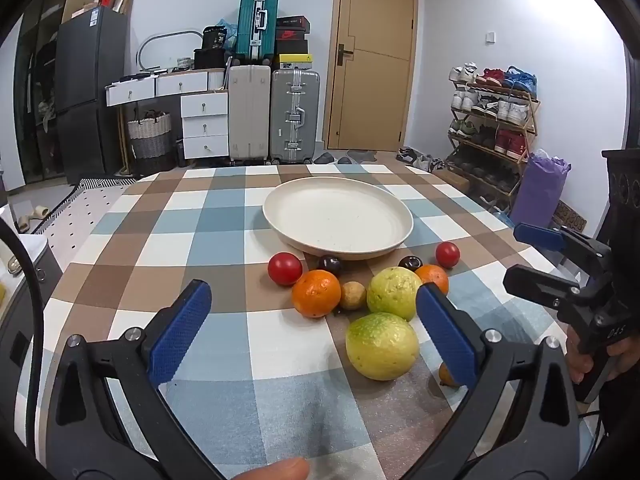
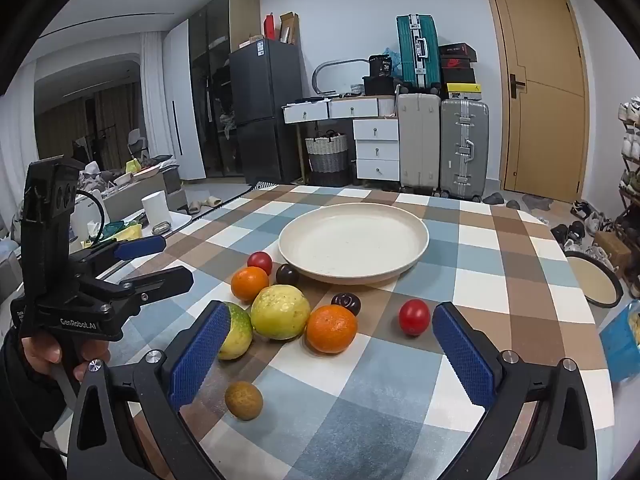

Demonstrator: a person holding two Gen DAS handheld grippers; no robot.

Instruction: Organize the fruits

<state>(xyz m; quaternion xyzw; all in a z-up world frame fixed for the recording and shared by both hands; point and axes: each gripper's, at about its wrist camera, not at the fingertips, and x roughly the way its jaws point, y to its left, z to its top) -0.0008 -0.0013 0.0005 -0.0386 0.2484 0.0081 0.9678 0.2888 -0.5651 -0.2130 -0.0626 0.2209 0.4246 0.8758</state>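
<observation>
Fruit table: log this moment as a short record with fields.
surface: checked tablecloth
plate: cream, nothing on it
fruit, all on the cloth in front of the plate: two oranges, two yellow-green guavas, two red tomatoes, two dark plums, two small brown fruits
left gripper: jaws open, holding nothing
right gripper: jaws open, holding nothing

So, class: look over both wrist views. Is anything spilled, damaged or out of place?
Nothing is spilled or damaged. One oddity: the plate is empty and every fruit sits loose on the tablecloth, one small brown fruit apart from the cluster.
</observation>
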